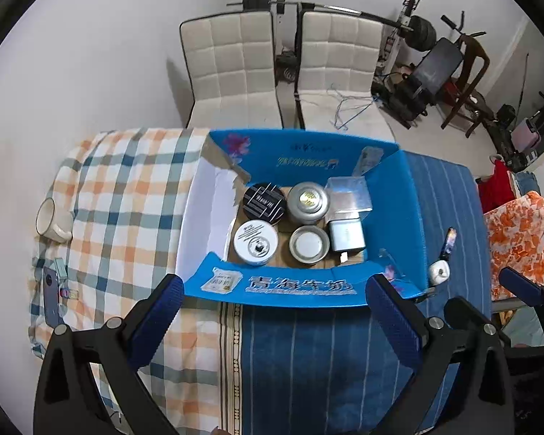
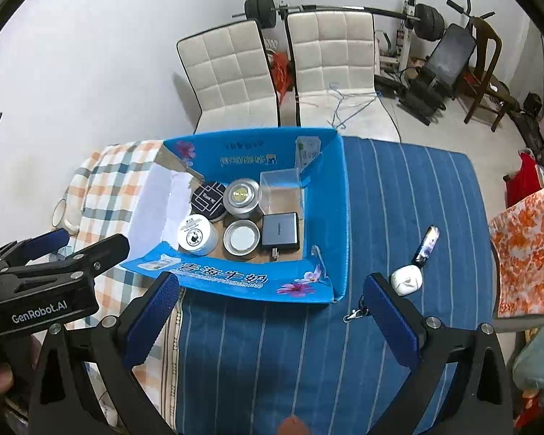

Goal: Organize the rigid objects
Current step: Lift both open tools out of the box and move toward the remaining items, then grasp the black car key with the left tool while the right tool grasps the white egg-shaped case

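Both grippers, left and right, hovering before open blue cardboard box, jaws spread, empty. Next: small white rounded case, probably earbuds, waiting right of box, needing right-hand pinch.

A desk is wearing blue striped and checked cloths, carrying an open blue box, a white earbud case, a small stick and a mug.
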Action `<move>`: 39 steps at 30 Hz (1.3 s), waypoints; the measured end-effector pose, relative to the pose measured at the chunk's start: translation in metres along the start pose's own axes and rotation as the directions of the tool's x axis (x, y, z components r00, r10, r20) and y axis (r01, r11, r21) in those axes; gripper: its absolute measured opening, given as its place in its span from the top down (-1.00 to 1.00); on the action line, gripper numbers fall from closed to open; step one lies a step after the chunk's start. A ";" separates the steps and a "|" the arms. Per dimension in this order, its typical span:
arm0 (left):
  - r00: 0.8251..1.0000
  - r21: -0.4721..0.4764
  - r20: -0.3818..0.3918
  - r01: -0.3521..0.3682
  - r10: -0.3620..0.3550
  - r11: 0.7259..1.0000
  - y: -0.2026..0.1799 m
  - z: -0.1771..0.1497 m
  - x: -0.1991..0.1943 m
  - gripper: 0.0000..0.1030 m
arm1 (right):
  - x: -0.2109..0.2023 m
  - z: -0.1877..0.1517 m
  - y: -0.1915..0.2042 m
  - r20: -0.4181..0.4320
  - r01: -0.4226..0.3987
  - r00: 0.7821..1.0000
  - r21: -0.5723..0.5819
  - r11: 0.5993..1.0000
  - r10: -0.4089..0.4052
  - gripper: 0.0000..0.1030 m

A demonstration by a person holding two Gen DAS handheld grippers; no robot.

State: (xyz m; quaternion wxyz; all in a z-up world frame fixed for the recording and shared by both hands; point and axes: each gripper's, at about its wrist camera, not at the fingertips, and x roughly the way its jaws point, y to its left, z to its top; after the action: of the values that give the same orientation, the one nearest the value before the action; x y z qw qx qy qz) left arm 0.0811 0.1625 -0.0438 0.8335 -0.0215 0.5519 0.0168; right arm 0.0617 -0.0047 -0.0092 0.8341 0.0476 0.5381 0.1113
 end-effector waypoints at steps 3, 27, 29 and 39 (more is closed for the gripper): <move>1.000 0.016 0.015 0.025 -0.026 1.000 -0.014 0.002 -0.007 -1.00 | -0.013 -0.002 -0.015 0.014 -0.011 1.000 0.031 0.999 0.011 -1.00; 0.968 0.447 -0.249 0.133 -0.019 0.884 -0.287 -0.062 0.167 -0.82 | 0.049 -0.141 -0.314 -0.247 0.267 0.953 0.426 0.864 -0.172 -1.00; 0.961 0.470 -0.276 0.110 0.028 0.876 -0.299 -0.066 0.189 -0.82 | 0.054 -0.150 -0.323 -0.256 0.267 0.952 0.428 0.864 -0.167 -1.00; 0.918 0.534 -0.358 0.052 0.170 0.844 -0.338 -0.096 0.249 -0.83 | 0.079 -0.143 -0.328 -0.256 0.259 0.953 0.408 0.876 -0.163 -1.00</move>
State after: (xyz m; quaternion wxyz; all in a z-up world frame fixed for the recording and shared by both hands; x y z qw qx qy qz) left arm 0.1074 -0.1792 -0.3044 0.6777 0.2252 0.6904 -0.1156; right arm 0.0077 -0.3105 -0.2044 0.7464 0.1618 0.6378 -0.0996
